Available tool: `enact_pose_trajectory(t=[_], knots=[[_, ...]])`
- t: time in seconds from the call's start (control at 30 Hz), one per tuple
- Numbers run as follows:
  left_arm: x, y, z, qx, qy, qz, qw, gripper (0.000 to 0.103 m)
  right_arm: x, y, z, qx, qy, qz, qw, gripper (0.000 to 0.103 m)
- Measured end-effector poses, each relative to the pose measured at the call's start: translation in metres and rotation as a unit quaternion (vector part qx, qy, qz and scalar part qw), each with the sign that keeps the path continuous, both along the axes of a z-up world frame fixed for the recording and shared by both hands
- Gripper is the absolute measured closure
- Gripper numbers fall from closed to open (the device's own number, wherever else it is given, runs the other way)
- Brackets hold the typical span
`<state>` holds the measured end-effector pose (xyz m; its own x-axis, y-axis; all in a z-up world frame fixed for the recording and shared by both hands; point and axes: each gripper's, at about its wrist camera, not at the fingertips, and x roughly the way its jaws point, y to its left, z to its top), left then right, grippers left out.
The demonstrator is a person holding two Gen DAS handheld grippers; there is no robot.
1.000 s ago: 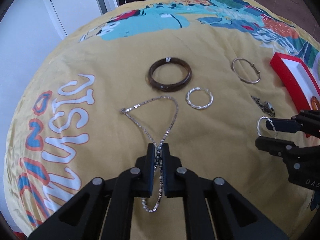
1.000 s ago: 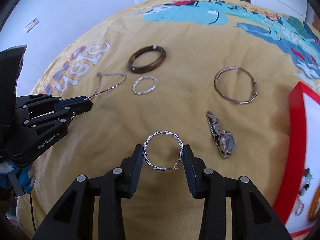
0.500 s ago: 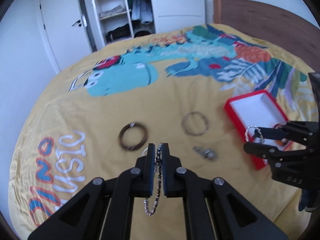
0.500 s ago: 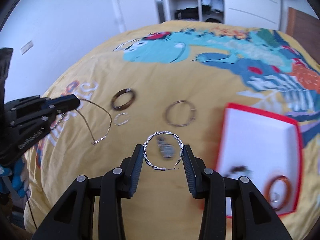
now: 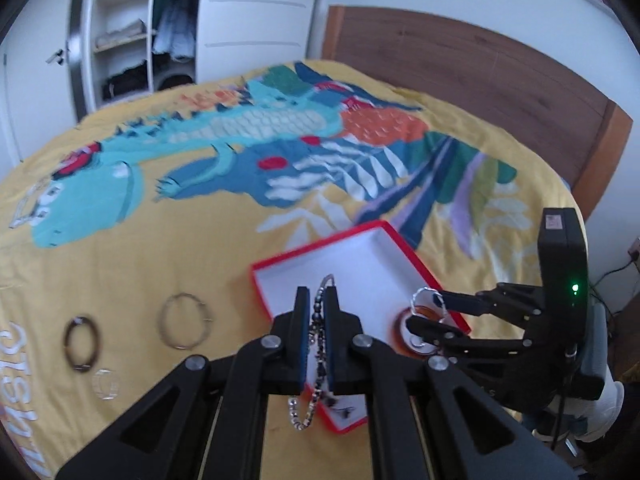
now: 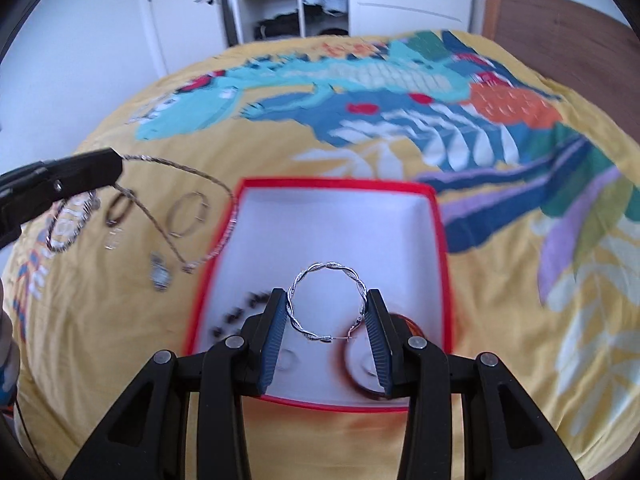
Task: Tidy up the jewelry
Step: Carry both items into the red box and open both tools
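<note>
twisted silver hoop (image 6: 327, 301) sits clamped in our right gripper (image 6: 327, 320) over the red jewelry box (image 6: 439, 240); our left gripper (image 5: 317, 330) pinches the chain necklace (image 5: 320, 344). we should lower both inside before releasing, chain first.

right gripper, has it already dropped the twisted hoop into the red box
No, the twisted hoop is clamped between the fingers of the right gripper, held above the red box.

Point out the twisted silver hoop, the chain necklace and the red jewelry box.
twisted silver hoop (image 6: 327, 266): right wrist view, top of its braided arc.
chain necklace (image 6: 160, 230): right wrist view, hanging strand.
red jewelry box (image 6: 340, 220): right wrist view, bare white floor.
</note>
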<state>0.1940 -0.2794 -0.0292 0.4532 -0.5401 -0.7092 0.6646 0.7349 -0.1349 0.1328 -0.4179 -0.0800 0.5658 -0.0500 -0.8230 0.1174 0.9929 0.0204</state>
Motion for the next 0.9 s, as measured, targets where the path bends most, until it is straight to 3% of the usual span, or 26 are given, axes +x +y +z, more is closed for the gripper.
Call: enact_pose_trajectory(t=[0.2,0.43,0.67,0.9], knots=[[-0.001,-0.04,-0.074,0.051,0.054,-0.028,0.9968,0.097,-0.001,-0.021,-0.039,0.005,0.037,-0.009,0.999,0.063],[-0.01,-0.05,-0.119,0.096,0.08,-0.04,0.9914,0.097,-0.004,-0.03,-0.061,0.008,0.058,-0.009,0.998,0.064],[-0.011,-0.047,-0.125,0.084,0.096,-0.039,0.991,0.094,-0.002,-0.033,-0.063,0.01,0.058,-0.009,0.998,0.061],[-0.018,-0.027,-0.095,0.054,0.08,-0.039,0.9945,0.093,-0.009,-0.033,-0.041,0.011,0.039,-0.021,0.999,0.059]])
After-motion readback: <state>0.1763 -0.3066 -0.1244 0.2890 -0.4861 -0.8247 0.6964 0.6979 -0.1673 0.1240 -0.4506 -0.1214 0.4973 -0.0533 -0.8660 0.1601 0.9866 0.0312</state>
